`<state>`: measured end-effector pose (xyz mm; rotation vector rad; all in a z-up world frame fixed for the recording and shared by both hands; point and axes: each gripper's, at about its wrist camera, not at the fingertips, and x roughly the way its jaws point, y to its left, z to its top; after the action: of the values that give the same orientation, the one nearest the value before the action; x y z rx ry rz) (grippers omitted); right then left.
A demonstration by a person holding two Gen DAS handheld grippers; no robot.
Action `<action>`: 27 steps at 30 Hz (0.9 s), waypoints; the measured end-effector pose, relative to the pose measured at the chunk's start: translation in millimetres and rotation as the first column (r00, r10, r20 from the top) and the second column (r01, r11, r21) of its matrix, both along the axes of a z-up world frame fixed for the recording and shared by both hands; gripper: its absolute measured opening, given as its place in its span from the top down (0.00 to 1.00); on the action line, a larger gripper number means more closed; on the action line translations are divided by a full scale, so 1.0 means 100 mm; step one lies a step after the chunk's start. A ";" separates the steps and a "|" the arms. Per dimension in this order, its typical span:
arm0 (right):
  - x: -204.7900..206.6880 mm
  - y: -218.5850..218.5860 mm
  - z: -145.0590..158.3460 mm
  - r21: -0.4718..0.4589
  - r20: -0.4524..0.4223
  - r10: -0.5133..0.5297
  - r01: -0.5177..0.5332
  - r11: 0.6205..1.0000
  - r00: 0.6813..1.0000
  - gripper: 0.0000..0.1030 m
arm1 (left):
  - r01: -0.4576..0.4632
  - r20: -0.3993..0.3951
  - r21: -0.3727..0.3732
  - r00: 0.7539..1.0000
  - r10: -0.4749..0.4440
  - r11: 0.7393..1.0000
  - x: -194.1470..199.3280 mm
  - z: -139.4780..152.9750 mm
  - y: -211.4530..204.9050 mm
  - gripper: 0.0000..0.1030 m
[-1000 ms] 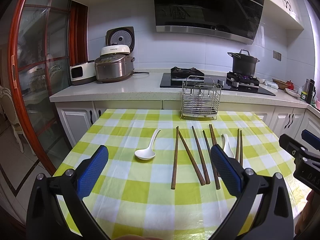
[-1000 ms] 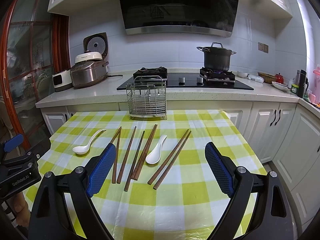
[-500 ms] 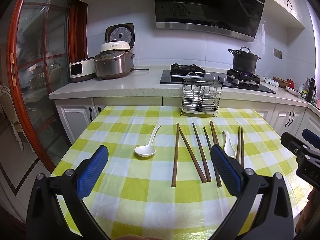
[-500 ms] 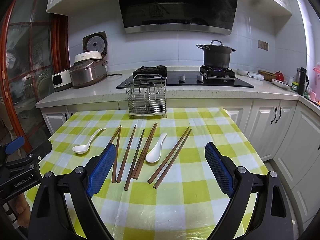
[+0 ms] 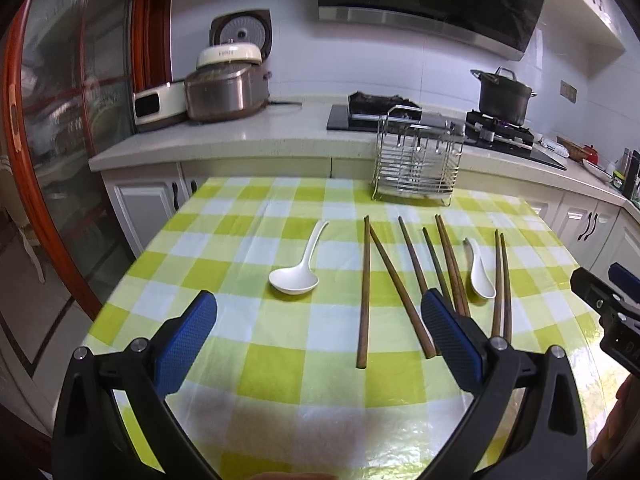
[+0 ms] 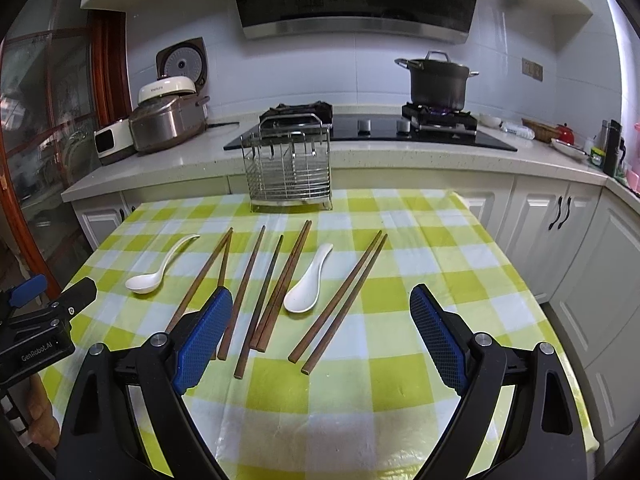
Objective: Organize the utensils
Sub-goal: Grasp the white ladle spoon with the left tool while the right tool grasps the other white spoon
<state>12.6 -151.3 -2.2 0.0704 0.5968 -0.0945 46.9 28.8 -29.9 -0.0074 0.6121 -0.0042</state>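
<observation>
Right gripper (image 6: 322, 334) over chopsticks (image 6: 338, 300) (apart)

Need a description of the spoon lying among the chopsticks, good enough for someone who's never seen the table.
Start at the wire utensil rack at the far edge of the green checked table. In front of it lies a row of brown chopsticks; the short white spoon lies inside that row, between two tight pairs, bowl toward the camera. The other white spoon is longer-handled and lies alone, left of all the chopsticks.

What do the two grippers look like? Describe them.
Both the left gripper and the right gripper have black plastic frames, silver screws and blue textured pads. The left's side reads "GenRobot.AI". No cables or sleeves show.
</observation>
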 end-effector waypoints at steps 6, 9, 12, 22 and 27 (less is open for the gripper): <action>0.31 -0.08 -0.20 0.030 -0.066 -0.002 0.004 1.000 0.998 0.18 | -0.041 -0.041 0.053 0.998 0.044 0.998 0.32 -0.16 0.04 0.04; 0.52 -0.13 -0.34 0.057 -0.119 0.004 0.003 0.998 0.993 0.18 | -0.040 -0.091 0.061 0.995 0.046 0.997 0.54 -0.26 0.08 0.04; 0.73 -0.20 -0.45 0.072 -0.158 -0.003 0.015 0.997 0.987 0.17 | -0.031 -0.158 0.019 0.987 0.033 0.999 0.81 -0.37 0.16 0.04; 1.51 -0.32 -0.65 0.104 -0.258 -0.020 0.048 0.993 0.966 0.18 | 0.013 -0.277 0.008 0.961 -0.010 1.000 1.63 -0.59 0.26 0.04; 1.81 -0.26 -0.80 0.096 -0.328 -0.027 0.062 0.994 0.944 0.25 | 0.118 -0.403 0.025 0.910 -0.098 0.993 2.03 -0.77 0.22 0.04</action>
<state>193.6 -177.3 -82.1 0.1724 0.9324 -0.1197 249.5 51.2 -107.1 0.0751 1.0250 -0.0975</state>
